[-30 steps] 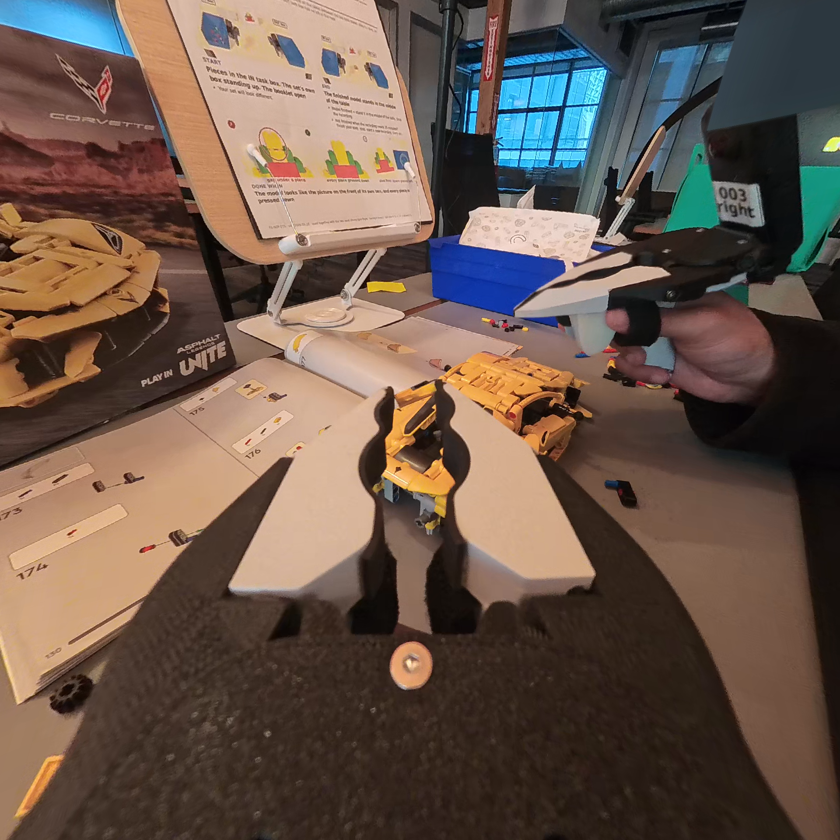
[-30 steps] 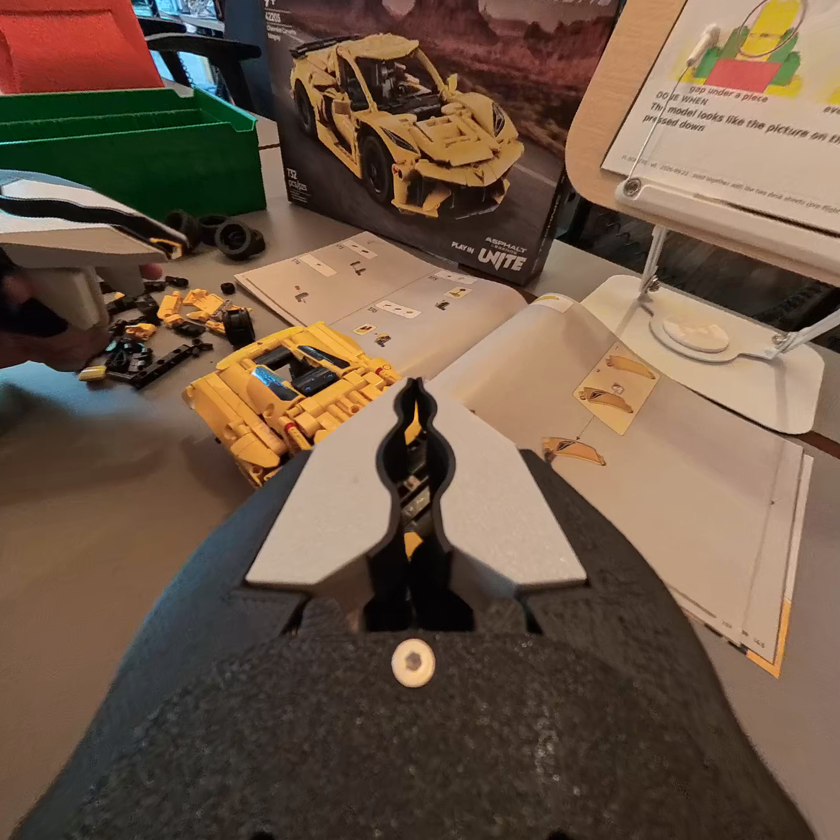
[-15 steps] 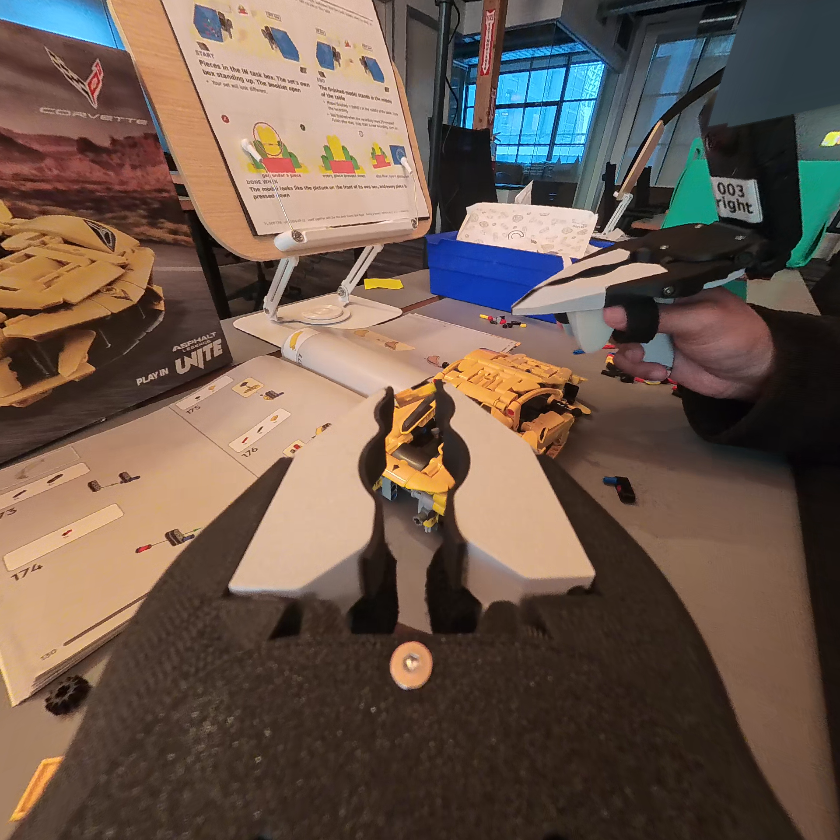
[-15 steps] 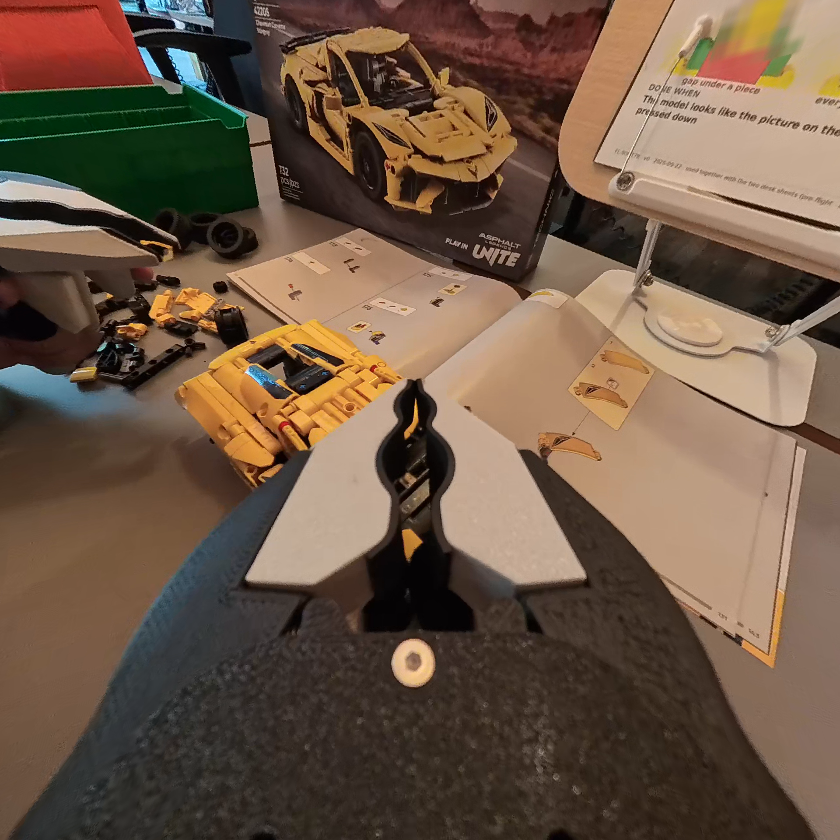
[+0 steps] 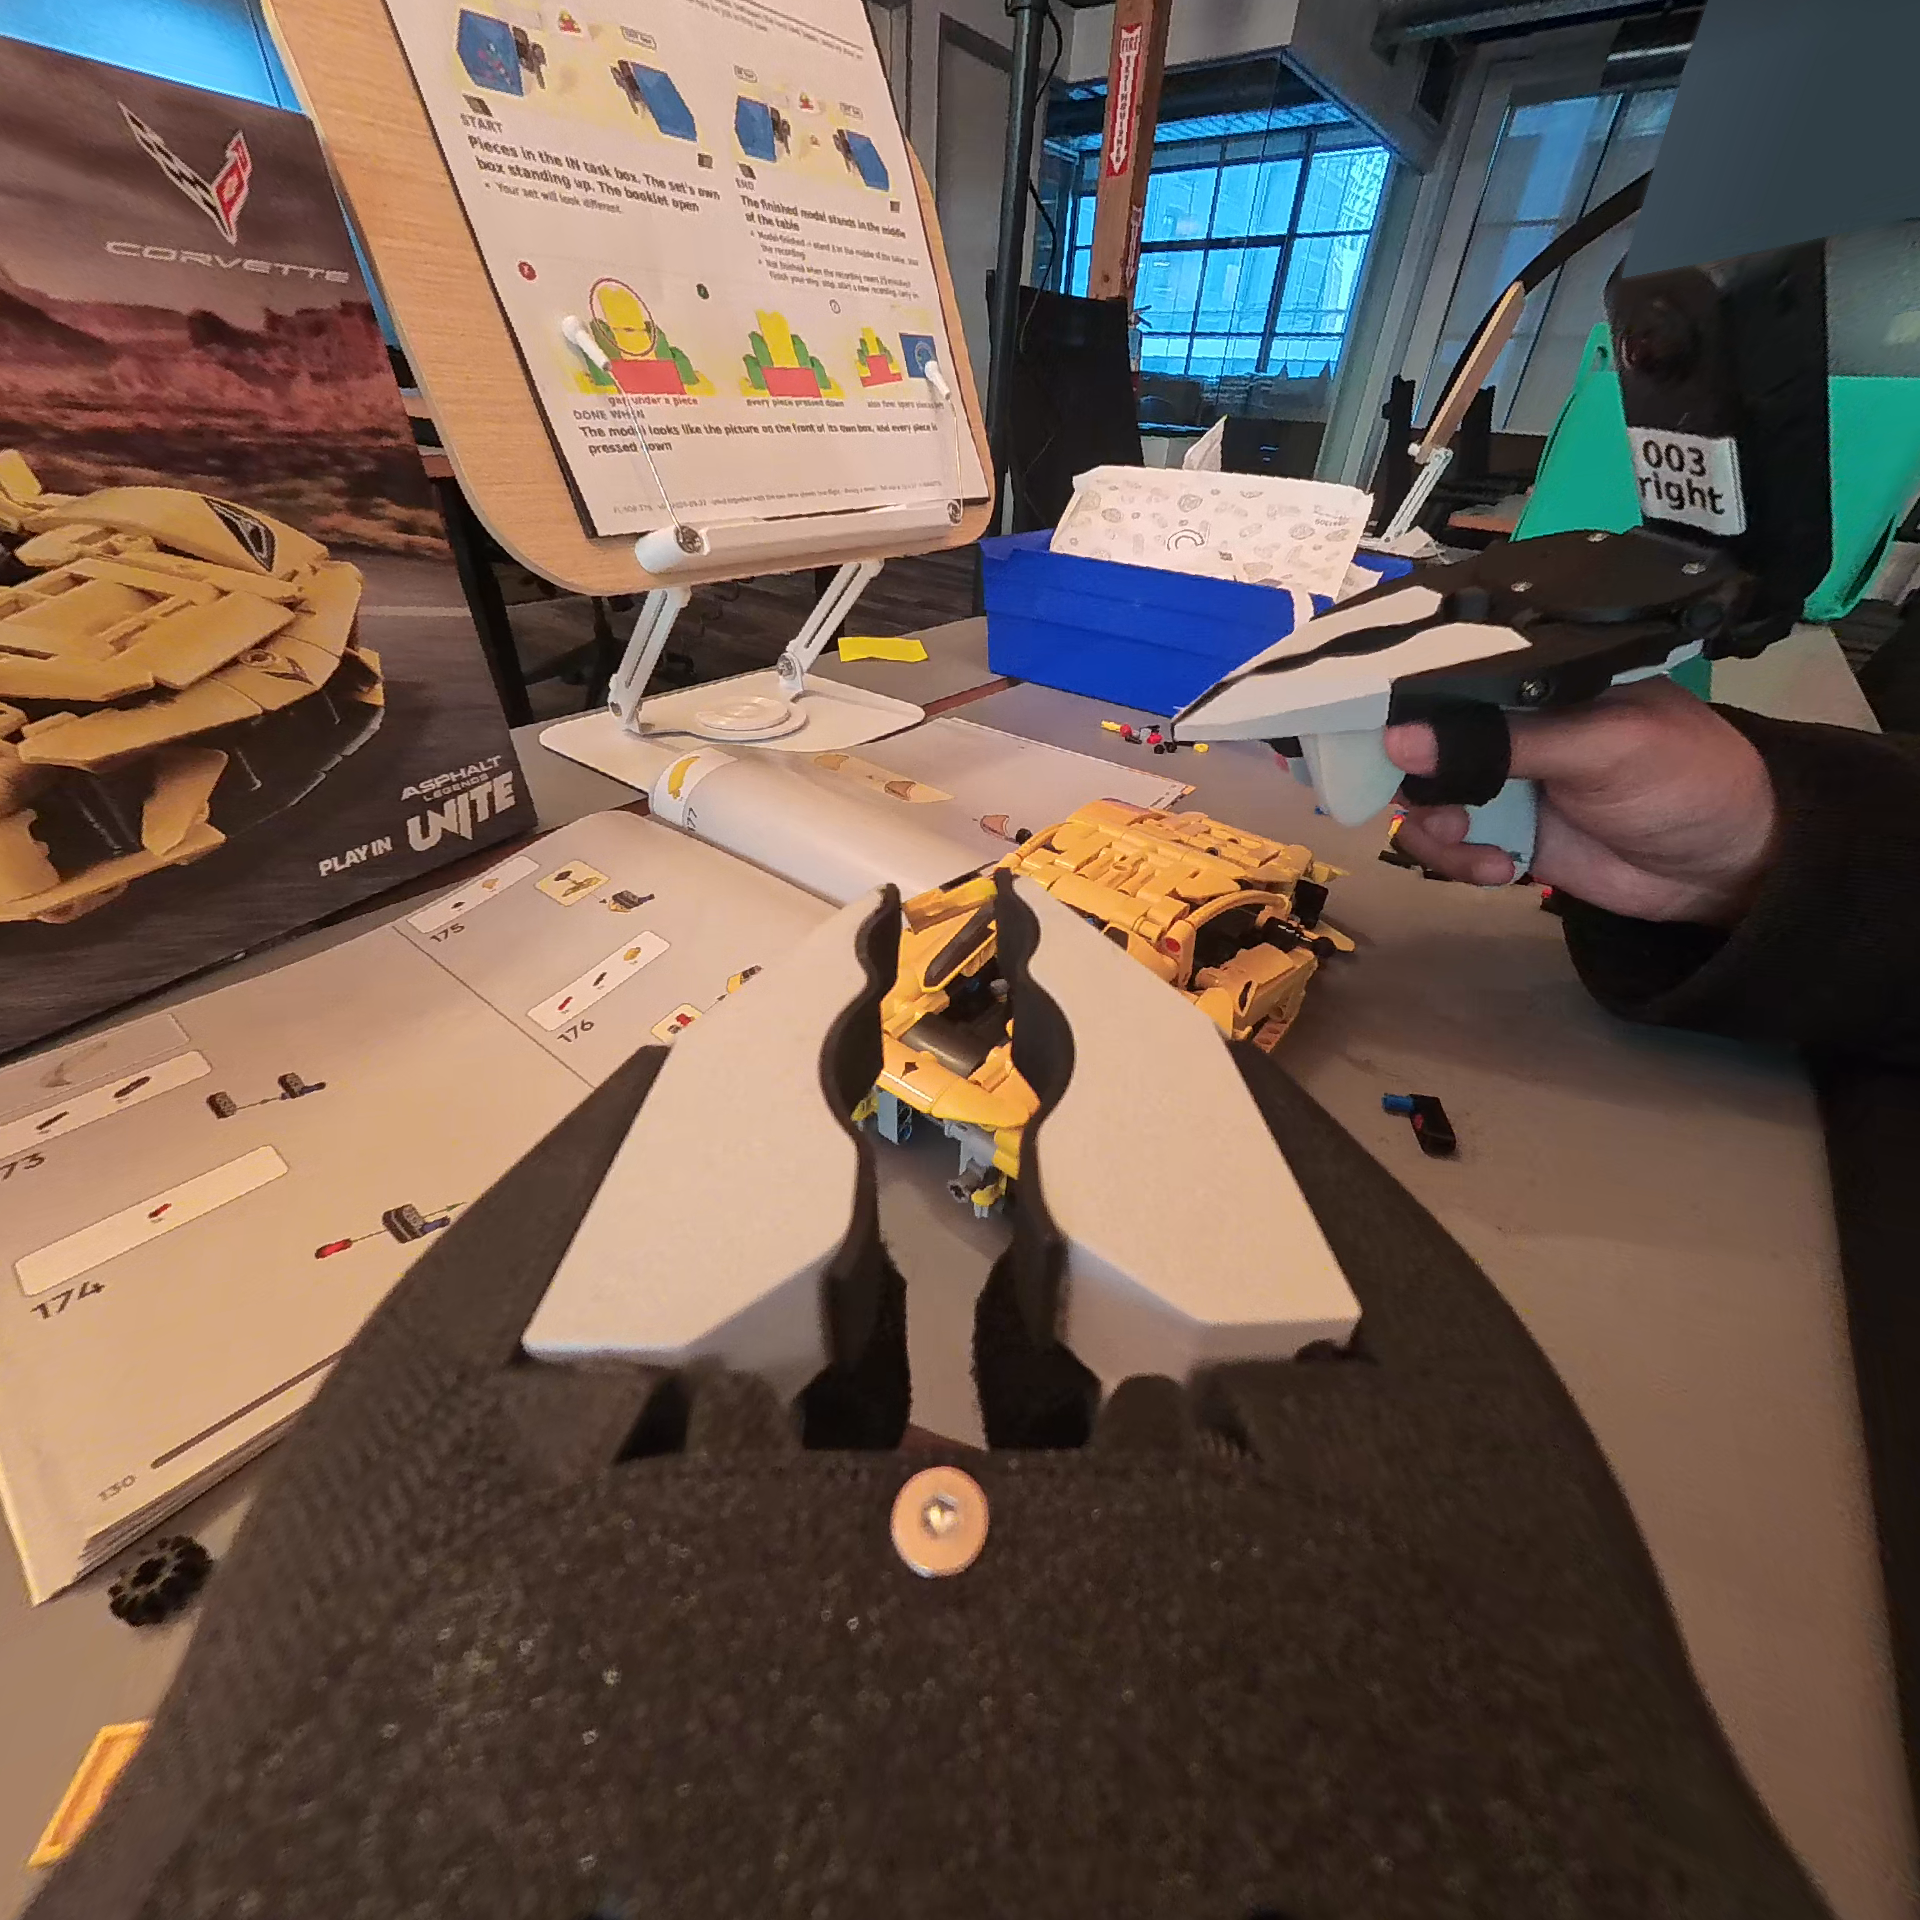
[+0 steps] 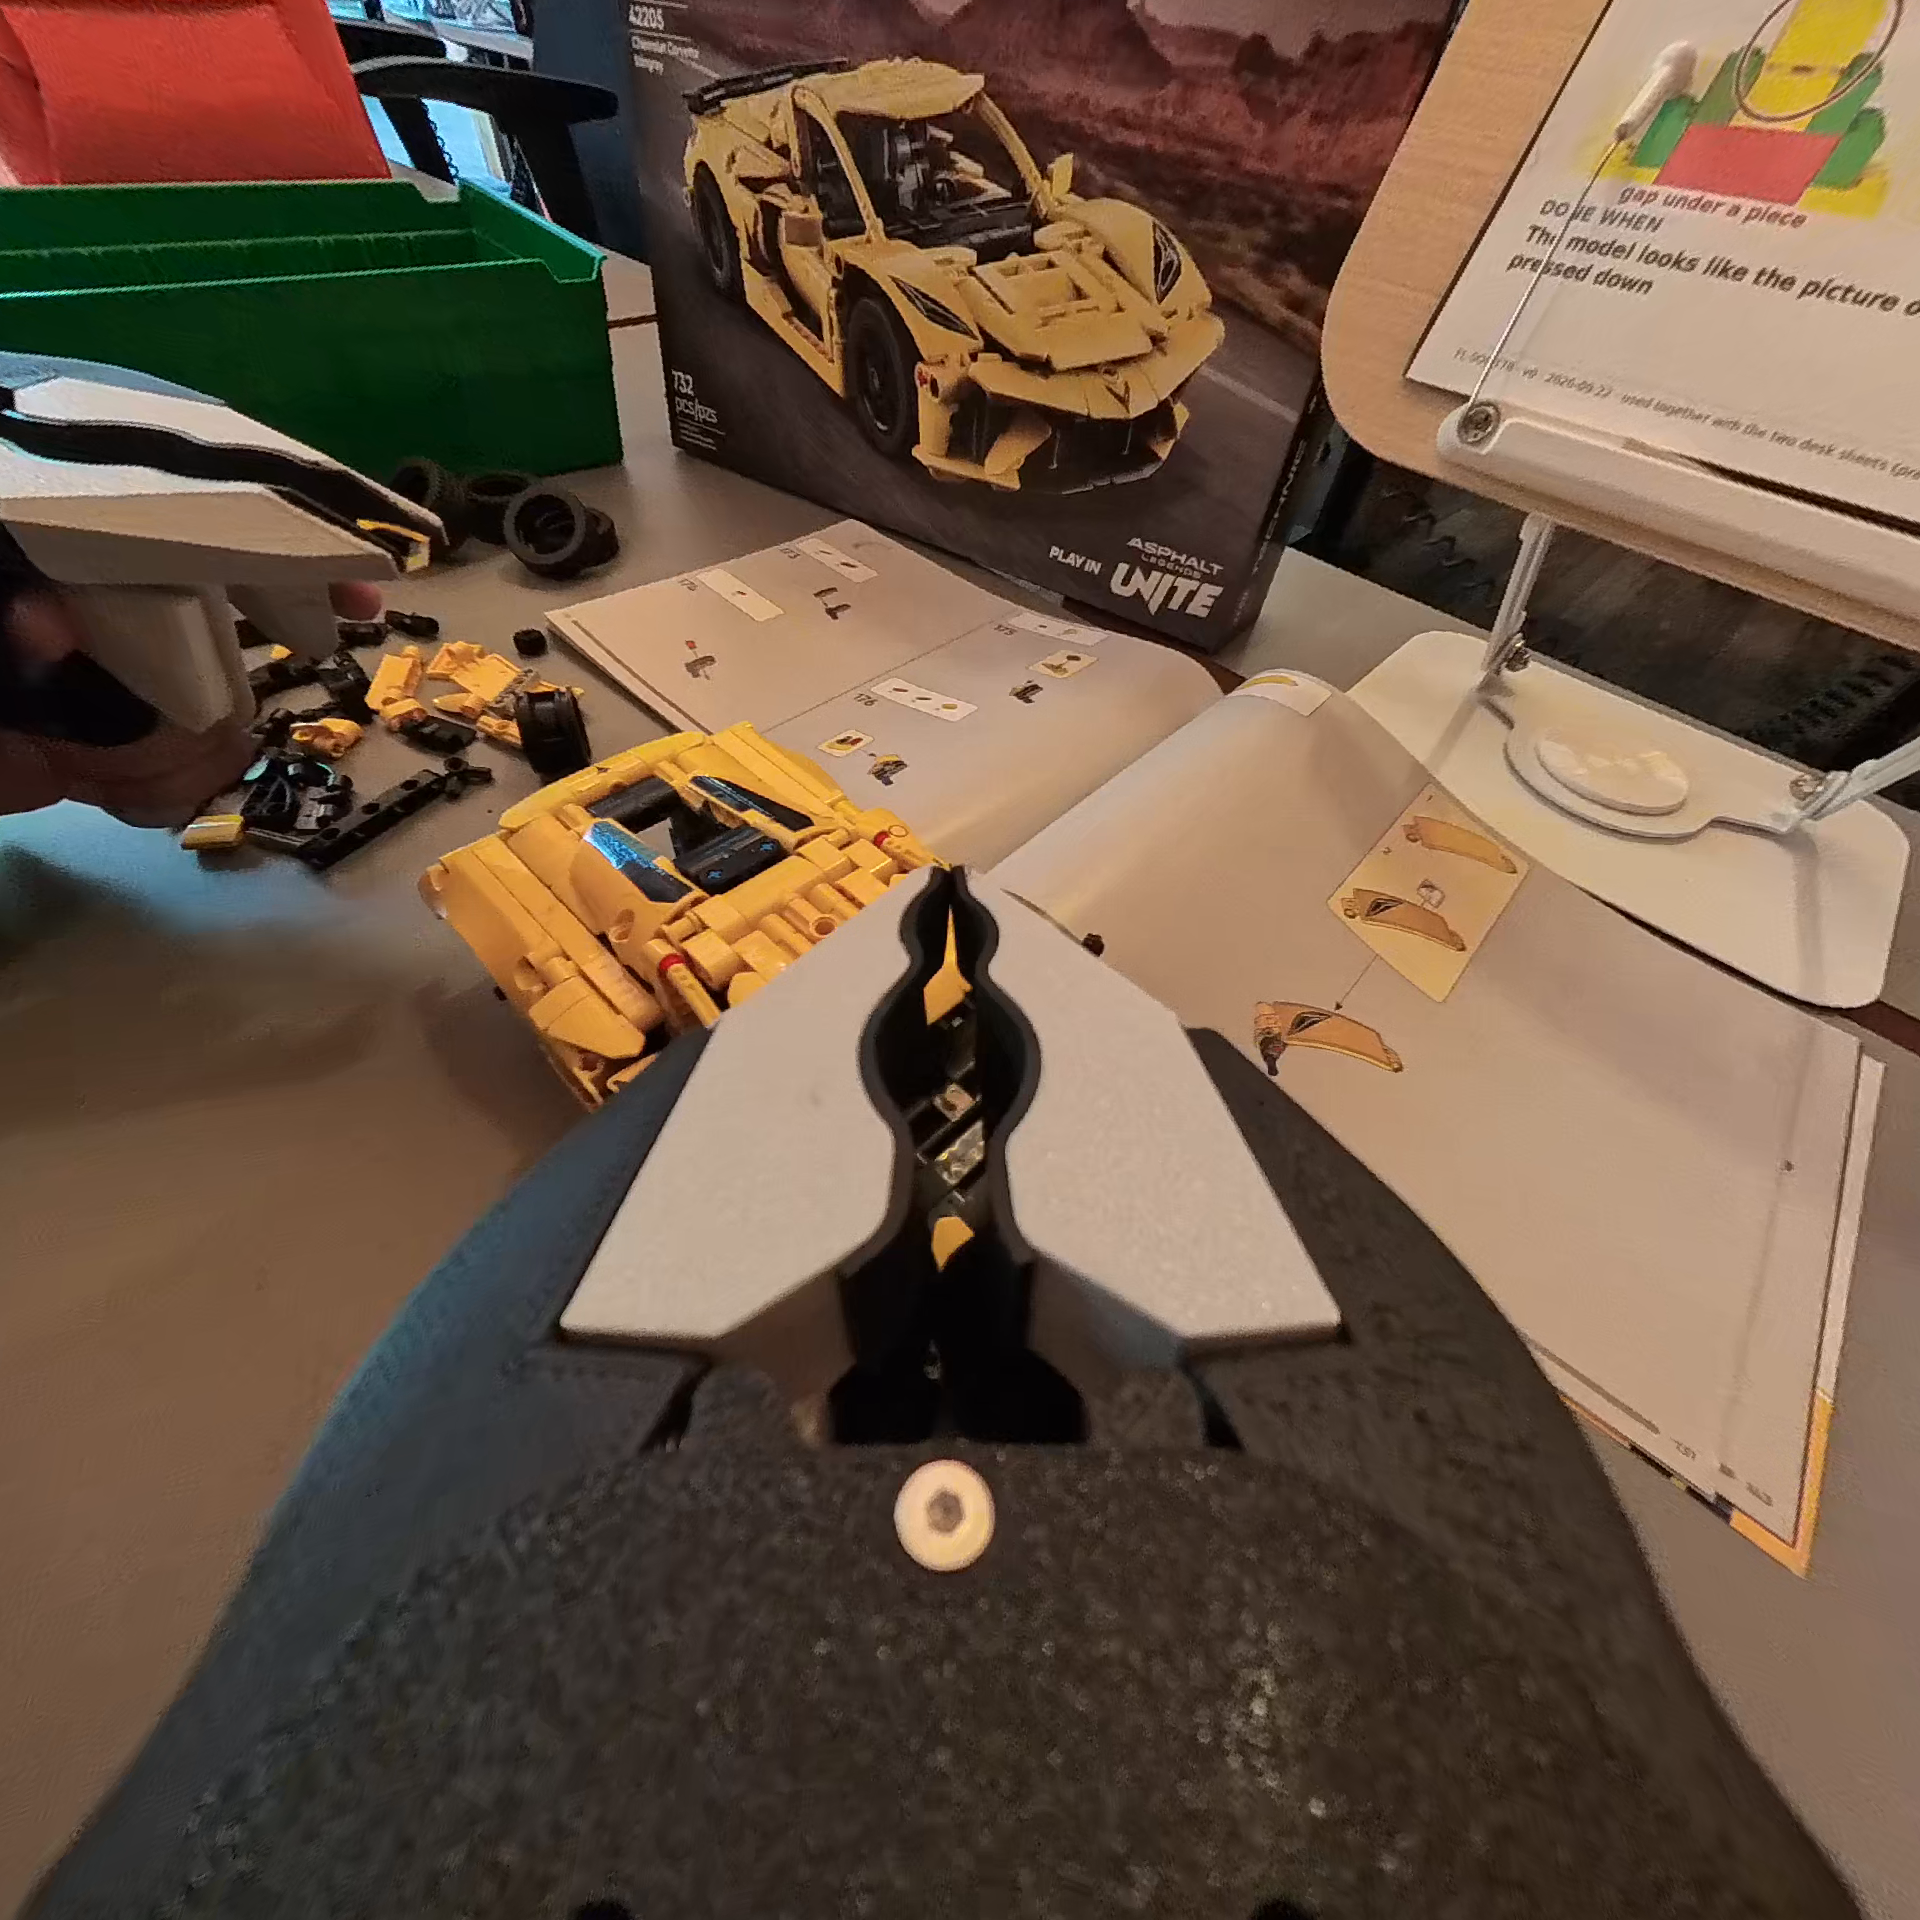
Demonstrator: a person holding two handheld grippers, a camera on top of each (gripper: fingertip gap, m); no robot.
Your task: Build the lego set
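The grey table (image 5: 1558,1299) carries everything. At its back stands the set's dark box (image 6: 1039,468), printed with a yellow sports car, a crest and white lettering. Beside it a wooden stand (image 5: 447,312) holds a printed sheet with coloured diagrams. A green bin (image 6: 312,343) and a blue bin (image 5: 1091,634) sit at opposite ends. The open booklet (image 5: 312,1195) shows numbered steps. The half-built yellow car (image 6: 644,914) lies on the table, touching the booklet's edge, black parts showing through its top. Black tyres (image 6: 540,520) and loose pieces (image 6: 343,769) lie near the green bin. The right gripper (image 6: 951,883) hovers over the car, tips together. The left gripper (image 5: 943,888) pinches a small yellow piece (image 6: 400,540).
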